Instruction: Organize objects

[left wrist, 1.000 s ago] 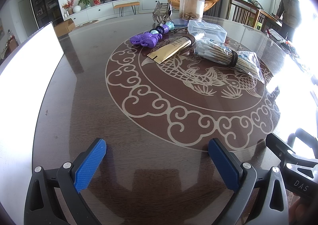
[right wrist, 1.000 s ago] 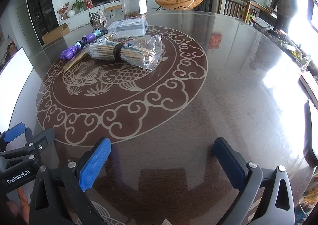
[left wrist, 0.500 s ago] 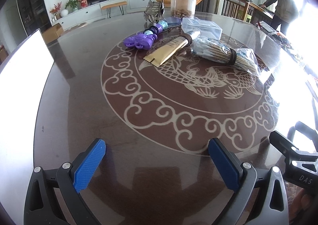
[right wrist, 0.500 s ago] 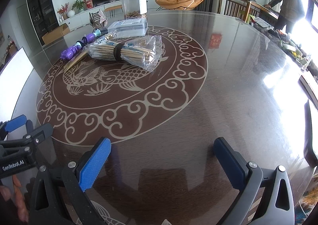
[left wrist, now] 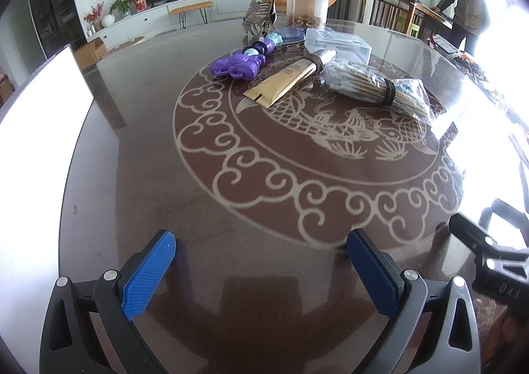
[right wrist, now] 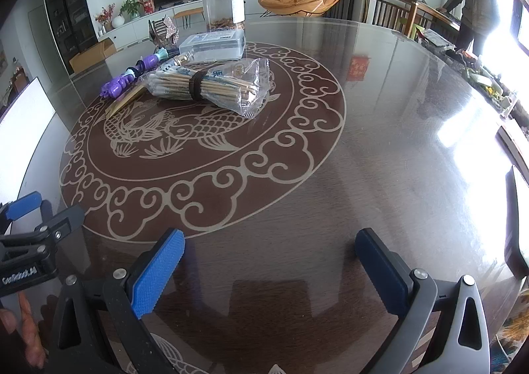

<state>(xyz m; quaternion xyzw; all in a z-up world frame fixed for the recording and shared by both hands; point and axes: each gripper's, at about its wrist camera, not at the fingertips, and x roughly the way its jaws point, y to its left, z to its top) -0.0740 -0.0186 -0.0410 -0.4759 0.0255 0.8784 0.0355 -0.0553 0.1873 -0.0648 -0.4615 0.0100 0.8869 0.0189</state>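
Observation:
On the far side of the round table lie a purple toy [left wrist: 238, 65] [right wrist: 123, 82], a gold packet [left wrist: 282, 85], a bag of cotton swabs [left wrist: 373, 87] [right wrist: 206, 85] bound with a dark band, a clear plastic box [left wrist: 337, 44] [right wrist: 213, 46] and a tall clear jar [left wrist: 307, 1] [right wrist: 223, 3]. My left gripper [left wrist: 261, 258] is open over the near table edge, nothing between its blue pads. My right gripper [right wrist: 269, 255] is open too, empty, near the front edge. Each gripper shows at the side of the other's view.
The dark glass table [right wrist: 380, 149] carries a fish-and-cloud pattern. A silvery folded ornament [left wrist: 259, 18] stands behind the toy. A white panel [left wrist: 36, 129] lies at the left edge. A person [right wrist: 472, 3] stands at a wooden table at the far right. Chairs and a TV cabinet lie beyond.
The left wrist view has edged nearer to the objects and tilted slightly. The right gripper has held still. The person in the background has shifted a little.

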